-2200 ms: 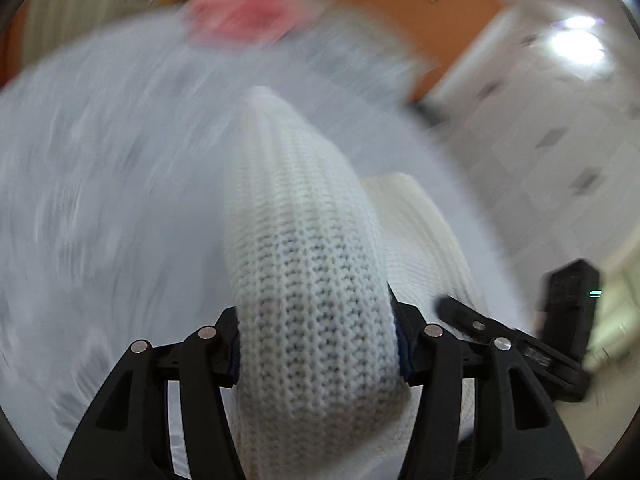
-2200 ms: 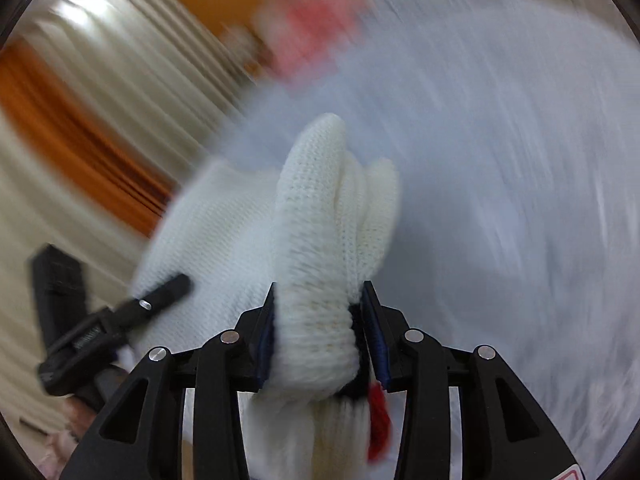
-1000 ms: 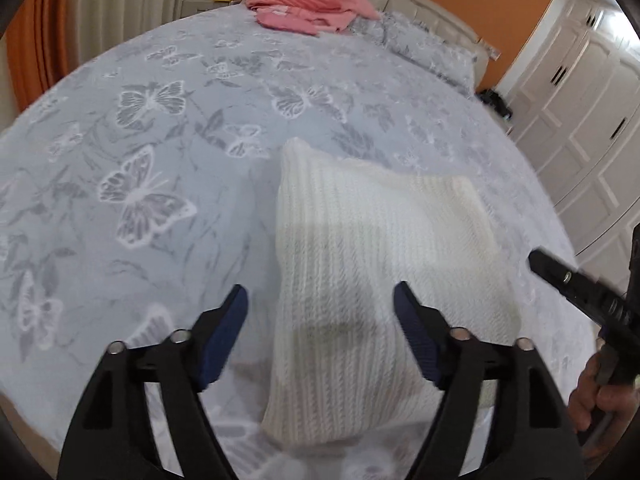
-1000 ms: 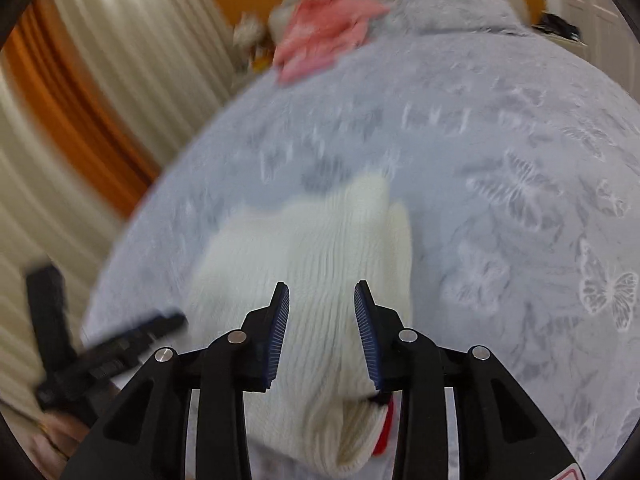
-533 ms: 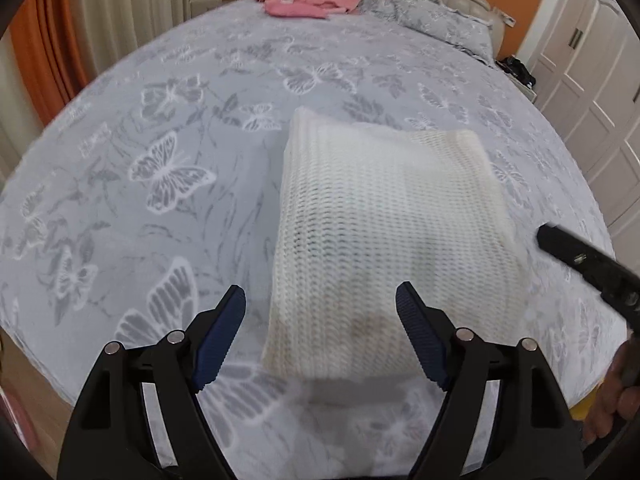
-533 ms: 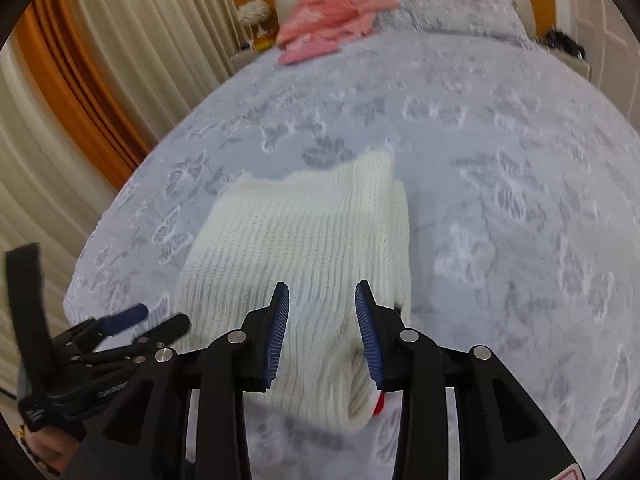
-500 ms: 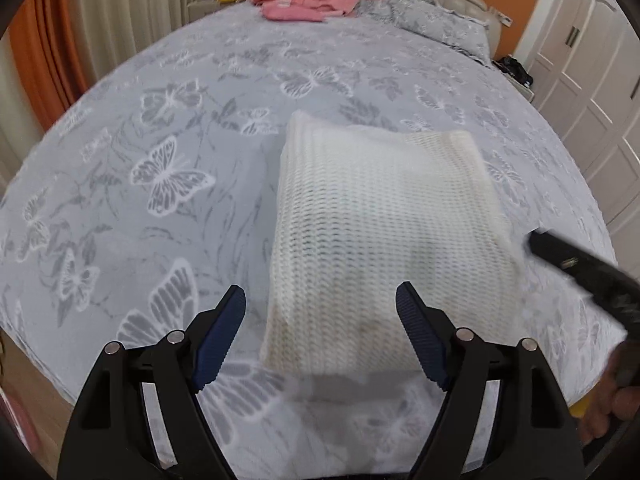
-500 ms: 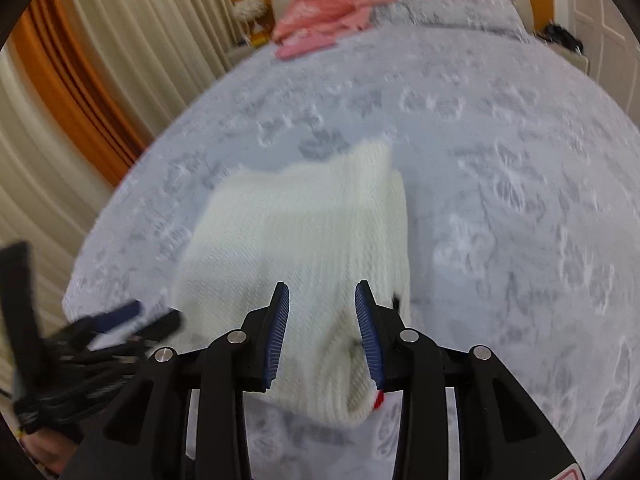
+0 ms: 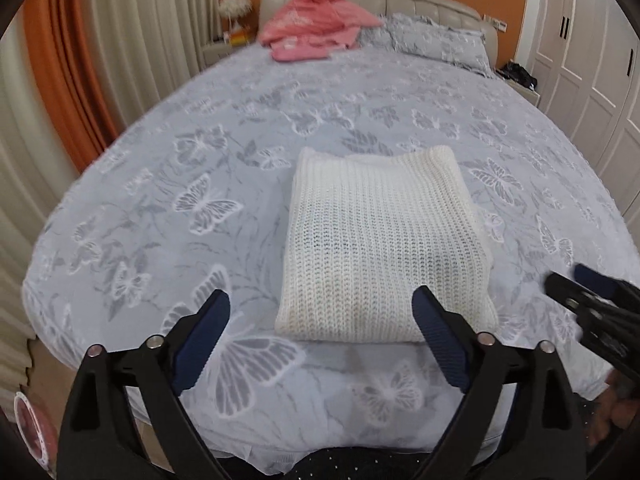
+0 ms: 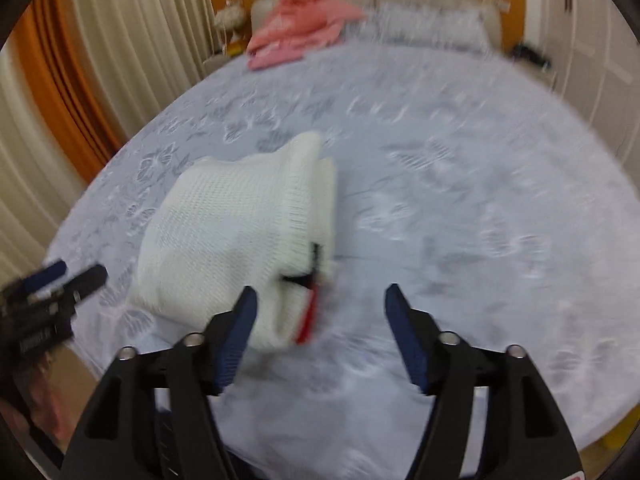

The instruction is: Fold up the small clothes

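White knit sweater (image 9: 384, 248) lies folded into a neat rectangle on the butterfly-print bedspread (image 9: 160, 208), in the centre of the left wrist frame, its long axis running from the near edge of the bed up toward the headboard. Left gripper (image 9: 320, 344) hangs just short of the sweater's near edge, jaws opening wide, nothing between them. Right gripper (image 10: 320, 328) has jaws opening too and empty; in its blurred view the sweater (image 10: 240, 240) sits up and to the left of the fingers, its red-tagged corner near the left pad. Far off, at the upper centre, a pink garment (image 9: 312, 24) lies by the pillows. Judging by this, the fold looks finished, and both grippers are about equally near the near edge.
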Tool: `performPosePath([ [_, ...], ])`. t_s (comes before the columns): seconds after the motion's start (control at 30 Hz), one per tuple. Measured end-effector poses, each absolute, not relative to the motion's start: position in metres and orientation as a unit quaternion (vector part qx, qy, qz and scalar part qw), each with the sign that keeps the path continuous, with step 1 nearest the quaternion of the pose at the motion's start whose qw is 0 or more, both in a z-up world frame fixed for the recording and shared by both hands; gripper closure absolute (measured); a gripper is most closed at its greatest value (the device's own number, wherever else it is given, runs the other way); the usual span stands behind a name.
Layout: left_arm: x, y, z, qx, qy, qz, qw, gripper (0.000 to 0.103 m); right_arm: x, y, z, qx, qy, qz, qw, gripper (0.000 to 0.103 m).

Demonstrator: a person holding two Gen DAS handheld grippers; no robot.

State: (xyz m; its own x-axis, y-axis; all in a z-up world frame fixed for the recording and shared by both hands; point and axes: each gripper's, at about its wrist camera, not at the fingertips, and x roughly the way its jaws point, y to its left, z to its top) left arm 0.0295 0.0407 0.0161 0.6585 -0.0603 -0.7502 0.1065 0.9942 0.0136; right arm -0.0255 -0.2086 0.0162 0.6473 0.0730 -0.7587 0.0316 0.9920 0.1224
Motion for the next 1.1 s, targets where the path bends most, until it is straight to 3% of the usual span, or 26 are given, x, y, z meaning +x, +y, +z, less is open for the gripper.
performPosePath([
  [0.17, -0.006, 0.036, 0.002, 0.010, 0.406, -0.030, 0.913, 0.010, -0.071, -0.222, 0.007, 0.014, 0.396, -0.003, 0.918, 0.029],
  [0.47, -0.053, 0.016, -0.002, 0.026, 0.375, -0.045, 0.926, 0.010, -0.103, -0.228, -0.005, 0.035, 0.400, -0.010, 0.916, 0.020],
  [1.1, -0.059, 0.024, -0.011, 0.013, 0.398, -0.027, 0.917, 0.010, -0.106, -0.219, -0.015, 0.037, 0.414, -0.055, 0.908, 0.019],
])
